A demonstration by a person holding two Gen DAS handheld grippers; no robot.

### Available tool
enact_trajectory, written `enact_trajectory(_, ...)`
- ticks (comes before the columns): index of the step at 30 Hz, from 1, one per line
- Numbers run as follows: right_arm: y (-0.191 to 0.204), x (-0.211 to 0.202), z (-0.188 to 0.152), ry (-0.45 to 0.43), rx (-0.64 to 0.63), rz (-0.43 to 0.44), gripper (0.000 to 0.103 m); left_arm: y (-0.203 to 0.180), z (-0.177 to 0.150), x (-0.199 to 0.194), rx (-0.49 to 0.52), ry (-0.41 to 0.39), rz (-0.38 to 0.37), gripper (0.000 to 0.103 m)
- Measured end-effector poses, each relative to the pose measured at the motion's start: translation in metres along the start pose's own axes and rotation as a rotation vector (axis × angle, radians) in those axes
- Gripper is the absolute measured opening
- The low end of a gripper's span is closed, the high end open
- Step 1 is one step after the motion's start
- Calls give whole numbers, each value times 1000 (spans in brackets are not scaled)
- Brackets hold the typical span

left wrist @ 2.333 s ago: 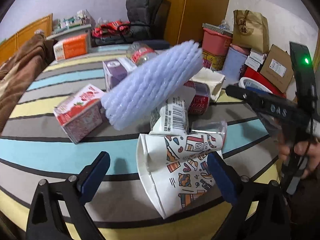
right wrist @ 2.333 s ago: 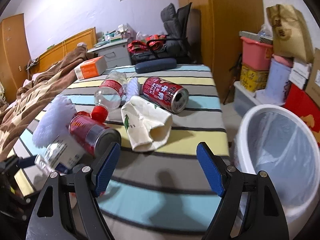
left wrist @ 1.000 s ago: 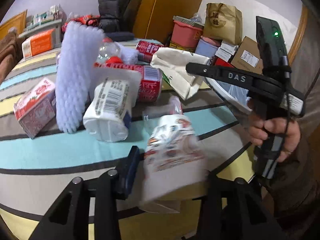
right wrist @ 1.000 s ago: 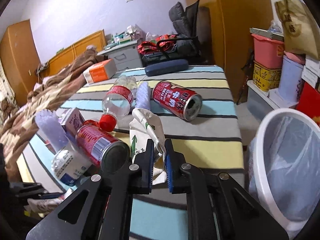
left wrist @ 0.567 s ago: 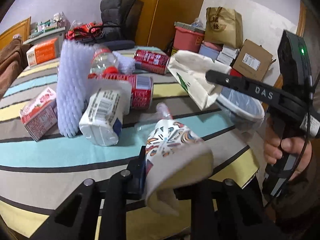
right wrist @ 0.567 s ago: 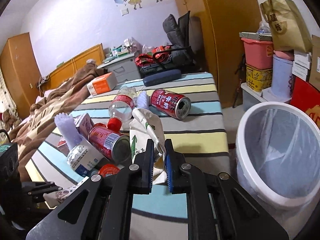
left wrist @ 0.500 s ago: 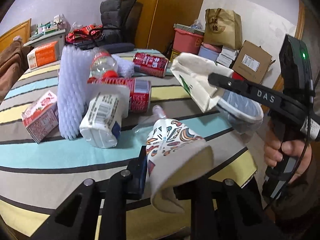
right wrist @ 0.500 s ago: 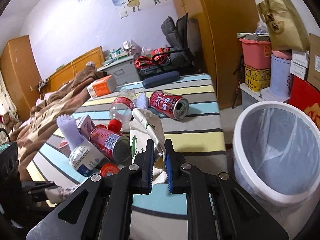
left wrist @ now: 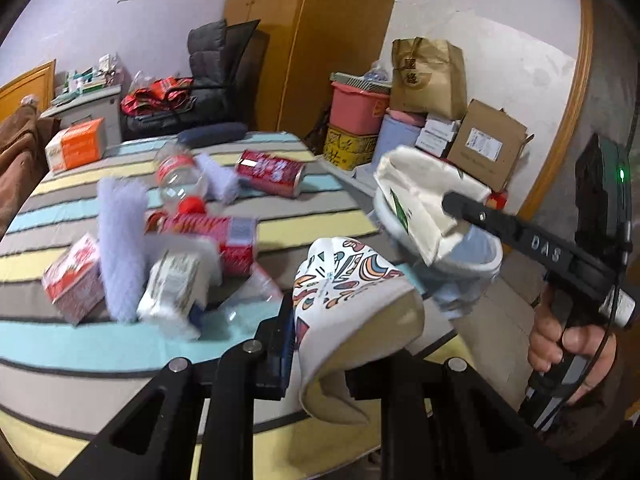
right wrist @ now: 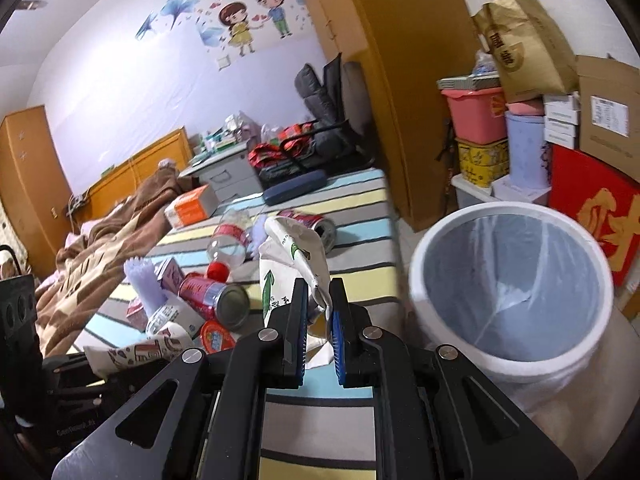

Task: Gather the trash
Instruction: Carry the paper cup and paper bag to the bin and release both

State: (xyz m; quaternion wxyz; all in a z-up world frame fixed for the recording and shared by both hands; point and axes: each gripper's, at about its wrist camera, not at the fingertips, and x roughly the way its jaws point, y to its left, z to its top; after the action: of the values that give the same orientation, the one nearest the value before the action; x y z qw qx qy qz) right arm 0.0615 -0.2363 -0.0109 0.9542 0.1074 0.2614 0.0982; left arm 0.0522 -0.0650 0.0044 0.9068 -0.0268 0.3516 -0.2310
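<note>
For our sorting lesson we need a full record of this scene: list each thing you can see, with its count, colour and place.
Patterned paper cup: one, white with coloured shapes, crushed in the left gripper.
Paper bag: one, cream with green print, pinched in the right gripper.
Bin: one, white with clear liner, on the floor beside the bed.
Cans: two, red, lying on the striped bed.
Bottle: one, clear with red cap, near the far can.
Foam sleeves: two, pale lilac, among the litter.
Small cartons: two, red and purple, left of the pile.
White bottle: one, beside the near can.
Orange box: one, far bed corner.
Left gripper: black, shut.
Right gripper: black, shut.
Hand: one, on the right handle.
</note>
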Motion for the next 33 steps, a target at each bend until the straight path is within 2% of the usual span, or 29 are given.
enact_trajectory(7, -23, -20, 7, -44, 34, -84, 11, -33, 31, 16, 68, -18, -63, 21)
enact_trajectory(16, -61, -34, 14, -67, 91, -225, 11, -78, 68, 56, 126, 8, -148, 21)
enact_trajectory(23, -87, -31, 13, -29, 130, -321, 11, -117, 86, 91, 189, 37, -211, 21)
enact_trajectory(33, -111, -17, 10, 56, 146, -413, 11, -136, 92, 143, 202, 126, -223, 21)
